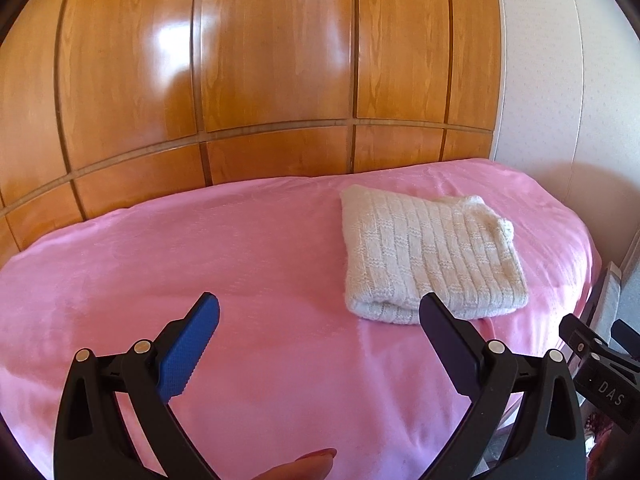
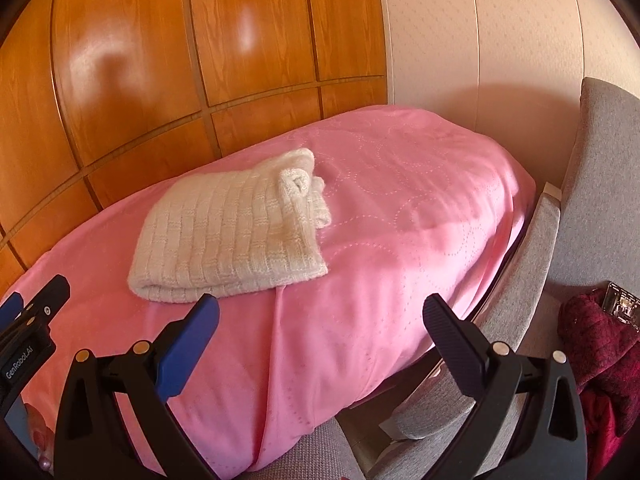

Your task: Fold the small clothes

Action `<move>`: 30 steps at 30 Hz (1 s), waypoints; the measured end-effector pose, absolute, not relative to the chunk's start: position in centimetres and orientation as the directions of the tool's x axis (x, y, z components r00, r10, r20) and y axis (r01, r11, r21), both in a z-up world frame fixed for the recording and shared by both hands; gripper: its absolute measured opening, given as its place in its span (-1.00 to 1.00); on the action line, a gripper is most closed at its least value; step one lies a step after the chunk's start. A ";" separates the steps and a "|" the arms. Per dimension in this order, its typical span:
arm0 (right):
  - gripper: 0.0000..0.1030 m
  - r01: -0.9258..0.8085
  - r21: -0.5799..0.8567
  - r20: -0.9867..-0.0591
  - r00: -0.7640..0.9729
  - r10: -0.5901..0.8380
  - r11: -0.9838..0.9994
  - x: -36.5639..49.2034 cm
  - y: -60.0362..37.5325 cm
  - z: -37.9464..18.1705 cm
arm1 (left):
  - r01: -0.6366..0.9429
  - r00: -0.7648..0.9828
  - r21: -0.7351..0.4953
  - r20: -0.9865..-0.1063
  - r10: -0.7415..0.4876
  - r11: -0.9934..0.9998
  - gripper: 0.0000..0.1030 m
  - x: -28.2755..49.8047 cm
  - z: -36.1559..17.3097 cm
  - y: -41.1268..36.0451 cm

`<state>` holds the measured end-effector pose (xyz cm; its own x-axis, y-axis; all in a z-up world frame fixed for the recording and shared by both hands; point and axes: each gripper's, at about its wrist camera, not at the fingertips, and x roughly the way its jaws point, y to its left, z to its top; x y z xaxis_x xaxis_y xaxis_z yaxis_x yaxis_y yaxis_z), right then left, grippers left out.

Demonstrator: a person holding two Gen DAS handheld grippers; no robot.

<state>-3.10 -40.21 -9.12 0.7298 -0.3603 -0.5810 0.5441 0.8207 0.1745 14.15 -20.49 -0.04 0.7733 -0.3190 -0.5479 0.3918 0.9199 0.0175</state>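
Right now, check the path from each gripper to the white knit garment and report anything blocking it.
Nothing visible blocks either path. The folded white knit garment lies alone on the pink bedspread. Only bare bedspread separates it from the open left gripper and the open right gripper.

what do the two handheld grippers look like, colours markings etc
Both the left gripper and right gripper have black plastic arms with silver rivets and ribbed finger pads, one blue, one dark. One body reads "GenRobot.AI", the other "DAS". No sleeves visible.
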 end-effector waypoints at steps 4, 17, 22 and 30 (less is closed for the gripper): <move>0.97 0.538 0.171 -0.572 0.736 -0.361 0.826 -3.1 -40.1 -9.0 | 0.397 0.774 0.022 -0.545 -0.322 0.918 0.92 14.0 -0.1 -20.6; 0.97 0.532 0.189 -0.580 0.739 -0.344 0.825 -3.0 -40.4 -9.2 | 0.410 0.765 0.034 -0.557 -0.323 0.911 0.92 13.8 -0.7 -21.0; 0.97 0.534 0.182 -0.576 0.739 -0.350 0.826 -3.0 -40.3 -9.2 | 0.407 0.762 0.026 -0.560 -0.324 0.913 0.92 13.8 -0.8 -21.0; 0.97 0.535 0.182 -0.578 0.737 -0.350 0.825 -3.0 -40.1 -9.3 | 0.409 0.762 0.030 -0.560 -0.324 0.912 0.92 13.8 -0.9 -21.1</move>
<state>-3.02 -40.10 -9.27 0.7369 -0.3499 -0.5784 0.5347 0.8252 0.1820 13.76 -21.13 -0.88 0.7623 -0.3237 -0.5604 0.4093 0.9119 0.0300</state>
